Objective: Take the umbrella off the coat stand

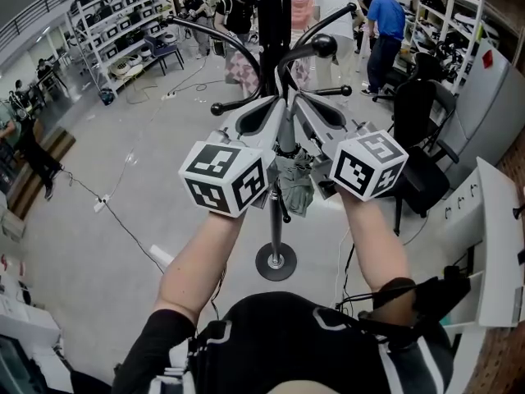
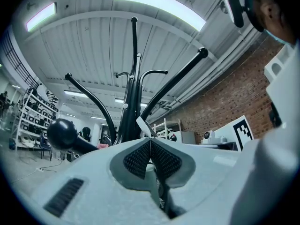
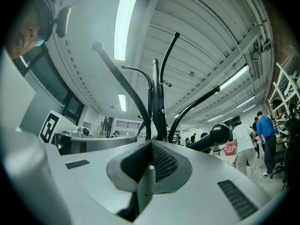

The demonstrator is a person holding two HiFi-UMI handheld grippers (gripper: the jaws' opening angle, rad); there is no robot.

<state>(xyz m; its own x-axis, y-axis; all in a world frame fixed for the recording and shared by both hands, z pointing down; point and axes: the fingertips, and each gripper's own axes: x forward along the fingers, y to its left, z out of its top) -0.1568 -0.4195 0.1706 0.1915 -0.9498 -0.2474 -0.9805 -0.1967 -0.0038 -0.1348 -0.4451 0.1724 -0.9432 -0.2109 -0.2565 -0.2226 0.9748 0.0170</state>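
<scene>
- Head view looks steeply down from above, with the coat stand (image 1: 272,31) close at 12 o'clock.
- The 2 gripper views tilt upward from very near, sharing the stand's curved arms and the ceiling (image 2: 93,36).

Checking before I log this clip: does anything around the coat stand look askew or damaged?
Nothing stands out. The coat stand stands upright on its base, and the folded umbrella hangs close beside its pole, with no visible damage.
</scene>
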